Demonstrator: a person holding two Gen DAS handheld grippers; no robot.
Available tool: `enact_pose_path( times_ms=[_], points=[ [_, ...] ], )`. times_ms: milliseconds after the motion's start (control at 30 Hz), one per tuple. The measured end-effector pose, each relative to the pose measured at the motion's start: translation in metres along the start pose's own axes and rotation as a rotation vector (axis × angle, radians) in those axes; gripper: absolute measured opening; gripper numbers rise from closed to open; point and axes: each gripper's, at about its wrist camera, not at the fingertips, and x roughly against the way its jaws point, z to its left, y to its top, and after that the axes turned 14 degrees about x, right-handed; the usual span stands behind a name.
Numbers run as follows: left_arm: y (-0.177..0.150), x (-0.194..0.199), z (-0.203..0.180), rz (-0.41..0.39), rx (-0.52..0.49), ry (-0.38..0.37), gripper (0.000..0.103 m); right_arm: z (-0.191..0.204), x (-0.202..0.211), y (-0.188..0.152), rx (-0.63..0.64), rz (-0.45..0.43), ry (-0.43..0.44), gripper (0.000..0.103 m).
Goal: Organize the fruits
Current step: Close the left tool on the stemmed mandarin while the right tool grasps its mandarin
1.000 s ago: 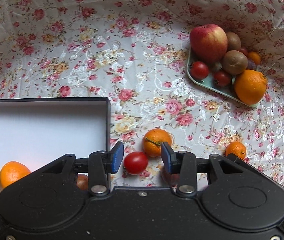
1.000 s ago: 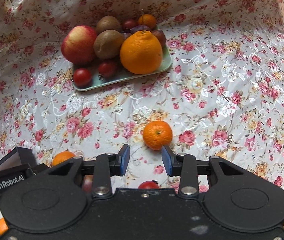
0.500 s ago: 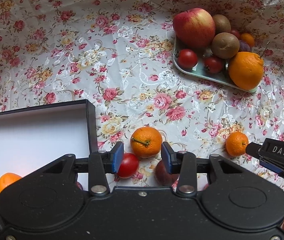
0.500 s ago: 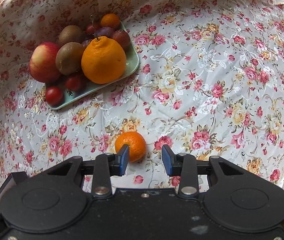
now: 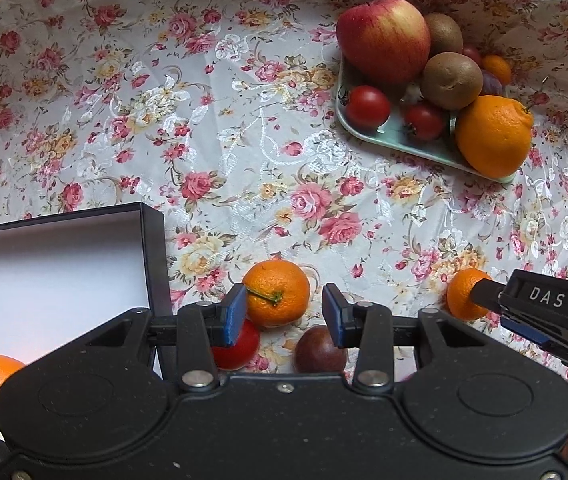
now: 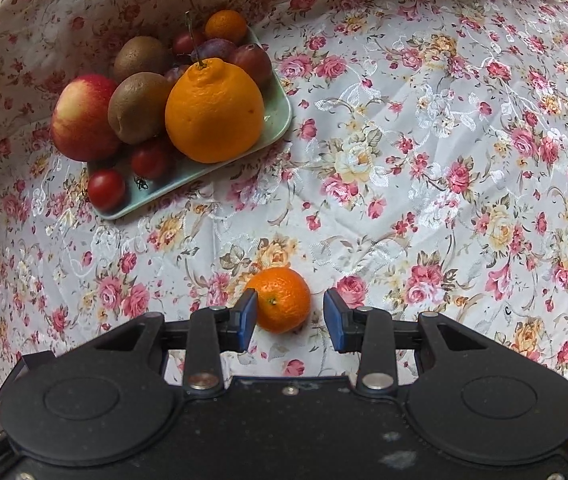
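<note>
Both tongs apart, each hanging over a loose mandarin on the floral desk.

My left tongs [image 5: 282,314] frame a stemmed mandarin [image 5: 277,293], a cherry tomato [image 5: 240,346] and plum [image 5: 319,354] just below them, beside the black box [image 5: 152,240]. My right tongs [image 6: 289,320] straddle a smaller mandarin [image 6: 283,299], left pad nearly touching; the fruit tray [image 6: 276,120] sits well beyond.
</note>
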Motion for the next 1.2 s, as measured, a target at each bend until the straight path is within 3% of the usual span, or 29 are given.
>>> enact_pose_path(
  times_ms=[300,533,733,900,1200],
  points=[
    [0.007,-0.010,0.001,-0.008,-0.004,0.048,0.053,0.011,-0.011,0.009,0.003,0.027,0.006,0.044],
    [0.015,-0.029,0.009,0.094,0.049,0.002,0.053,0.021,-0.030,0.014,0.013,0.088,-0.046,0.045],
    [0.017,-0.033,0.010,0.104,0.054,0.008,0.053,0.020,-0.036,0.018,-0.010,0.114,-0.060,0.047],
    [0.018,-0.035,0.008,0.102,0.050,0.012,0.051,0.018,-0.036,0.021,-0.002,0.103,-0.075,0.045],
    [0.010,-0.011,0.001,0.025,0.004,0.011,0.051,0.025,-0.021,0.015,-0.007,0.087,-0.046,0.043]
  ],
)
